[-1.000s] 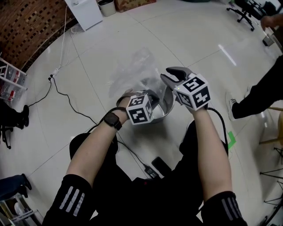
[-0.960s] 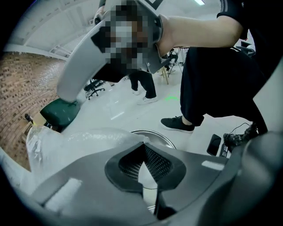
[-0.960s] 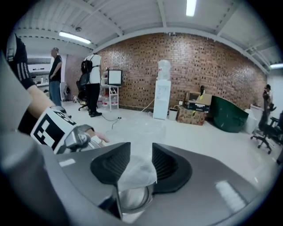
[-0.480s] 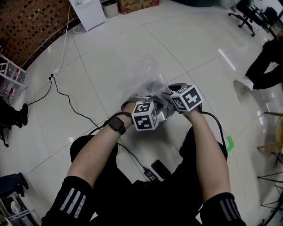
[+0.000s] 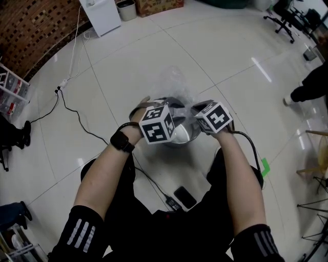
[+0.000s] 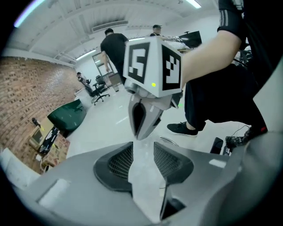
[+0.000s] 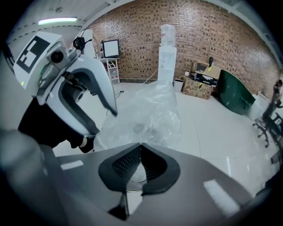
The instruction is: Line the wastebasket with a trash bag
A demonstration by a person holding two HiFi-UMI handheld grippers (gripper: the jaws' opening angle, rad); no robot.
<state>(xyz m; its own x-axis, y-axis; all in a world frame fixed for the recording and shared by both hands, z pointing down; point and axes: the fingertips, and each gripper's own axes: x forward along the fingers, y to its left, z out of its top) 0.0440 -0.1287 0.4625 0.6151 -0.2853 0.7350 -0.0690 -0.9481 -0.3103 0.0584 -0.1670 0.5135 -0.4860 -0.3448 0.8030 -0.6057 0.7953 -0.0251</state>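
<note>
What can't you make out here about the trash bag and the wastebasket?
- Right gripper: jaws shut; its own view doesn't show whether film is pinched.
- Left gripper: jaws have just been opening, now apart; any film between them is lost against the pale floor.
- Wastebasket interior: head view, mostly hidden behind both grippers.
- Trash bag mouth: crumpled clear film; no view shows where it opens.

this looks like an open office or lab space: a brick wall (image 7: 212, 39) runs behind a water dispenser (image 7: 167, 53) and a monitor (image 7: 111, 47), cardboard boxes (image 7: 200, 86) sit by it, rolling office chairs (image 5: 285, 14) stand across the glossy white tiled floor (image 5: 220, 51), and a strip light (image 7: 56, 20) glows overhead.
</note>
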